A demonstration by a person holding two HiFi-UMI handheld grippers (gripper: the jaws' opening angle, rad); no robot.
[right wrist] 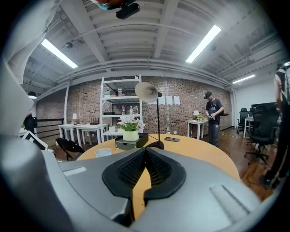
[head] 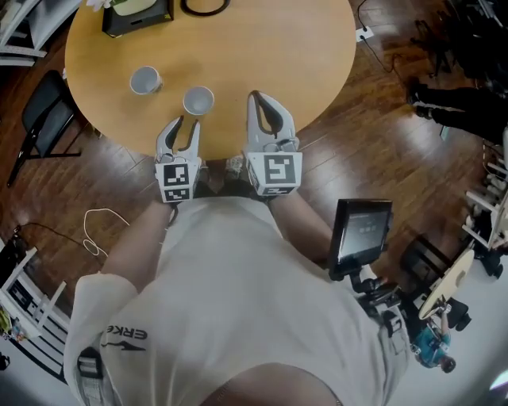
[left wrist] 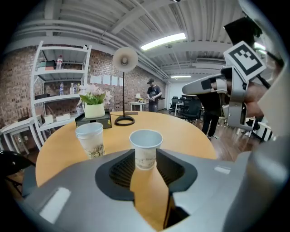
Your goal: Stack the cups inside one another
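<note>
Nearest the person, the left gripper (head: 184, 125) hangs at the near rim of the round tan wooden counter (head: 270, 47). Its jaws stand partly apart and grasp nothing. The right gripper (head: 259, 98) sits just beside it over the same rim, with its jaws clenched together and nothing between them.

Just ahead of the left jaws stands the nearer white paper cup (head: 198, 101). It is upright, mouth up and empty, in line with the gap between the jaws but not pressed by either. The farther white paper cup with a printed band (head: 145, 80) stands near it, toward the left. It is also upright and apart from the first.

Beyond them, a black box carrying a flower pot (head: 137, 13) rests at the far edge.

Assessment: no stacking is done. One cup has yet to be grasped, lifted and seated inside the other. The left gripper appears placed to take the nearer one.
</note>
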